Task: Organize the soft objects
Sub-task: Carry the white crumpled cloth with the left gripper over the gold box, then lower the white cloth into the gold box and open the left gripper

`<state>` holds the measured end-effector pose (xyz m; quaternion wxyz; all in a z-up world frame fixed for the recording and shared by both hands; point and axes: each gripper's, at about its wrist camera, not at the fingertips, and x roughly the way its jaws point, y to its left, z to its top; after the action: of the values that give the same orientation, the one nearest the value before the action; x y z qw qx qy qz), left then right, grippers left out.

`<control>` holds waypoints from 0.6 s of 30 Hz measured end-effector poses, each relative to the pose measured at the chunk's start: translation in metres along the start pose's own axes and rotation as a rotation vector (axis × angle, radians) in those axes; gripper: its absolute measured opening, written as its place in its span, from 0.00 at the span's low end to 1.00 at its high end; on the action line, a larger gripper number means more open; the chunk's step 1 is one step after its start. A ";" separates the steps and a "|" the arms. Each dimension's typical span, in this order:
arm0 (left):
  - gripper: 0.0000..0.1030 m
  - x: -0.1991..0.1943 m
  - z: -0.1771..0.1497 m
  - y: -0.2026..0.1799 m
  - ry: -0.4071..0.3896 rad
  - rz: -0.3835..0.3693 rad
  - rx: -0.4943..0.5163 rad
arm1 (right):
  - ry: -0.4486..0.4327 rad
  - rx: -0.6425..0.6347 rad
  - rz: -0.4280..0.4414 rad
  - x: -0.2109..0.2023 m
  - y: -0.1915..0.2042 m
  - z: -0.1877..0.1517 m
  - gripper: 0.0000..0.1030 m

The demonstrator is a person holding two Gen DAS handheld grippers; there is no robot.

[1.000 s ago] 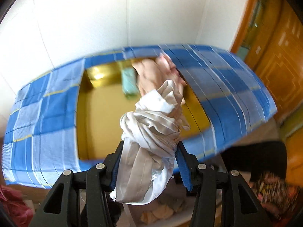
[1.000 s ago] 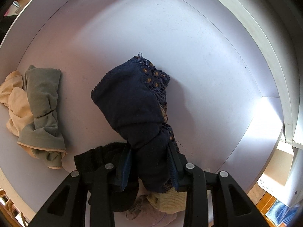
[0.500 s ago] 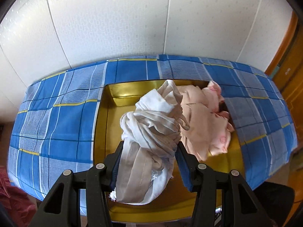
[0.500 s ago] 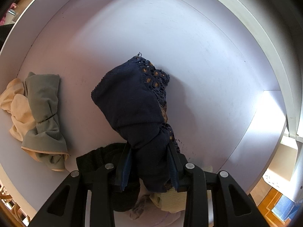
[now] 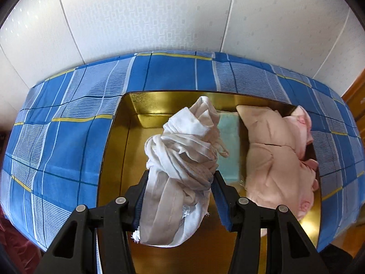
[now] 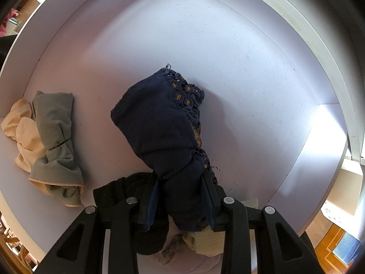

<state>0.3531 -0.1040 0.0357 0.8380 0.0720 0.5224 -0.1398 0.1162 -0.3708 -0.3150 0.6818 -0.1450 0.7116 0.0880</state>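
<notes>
My left gripper (image 5: 180, 194) is shut on a bunched white and beige cloth (image 5: 182, 157), held above a gold tray (image 5: 116, 159) on a blue checked cover (image 5: 57, 141). In the tray lie a pink folded garment (image 5: 276, 155) at the right and a pale teal item (image 5: 229, 146) behind the cloth. My right gripper (image 6: 180, 196) points straight down and is shut on a navy lace-trimmed garment (image 6: 159, 123), hanging over a round white tub (image 6: 228, 52). On the tub floor at the left lies a grey-green and cream bundle (image 6: 45, 141).
A white panelled wall (image 5: 159, 18) rises behind the covered surface. Under my right gripper sit a black cloth (image 6: 123, 189) and a pale yellow knit (image 6: 205, 242). Wooden floor (image 6: 328, 248) shows past the tub's right rim. A dark red fabric (image 5: 13, 244) lies at the lower left.
The left gripper has swung over the tray with the white cloth and come lower and closer; the pink garment now lies to its right. The right gripper and navy garment have barely moved.
</notes>
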 end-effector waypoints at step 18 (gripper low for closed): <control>0.54 0.040 0.024 0.002 0.024 -0.006 -0.017 | -0.002 0.011 0.010 -0.001 -0.005 0.000 0.33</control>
<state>0.3903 -0.1151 0.0106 0.8319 0.0650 0.5337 -0.1371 0.1179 -0.3754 -0.3136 0.6827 -0.1376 0.7122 0.0879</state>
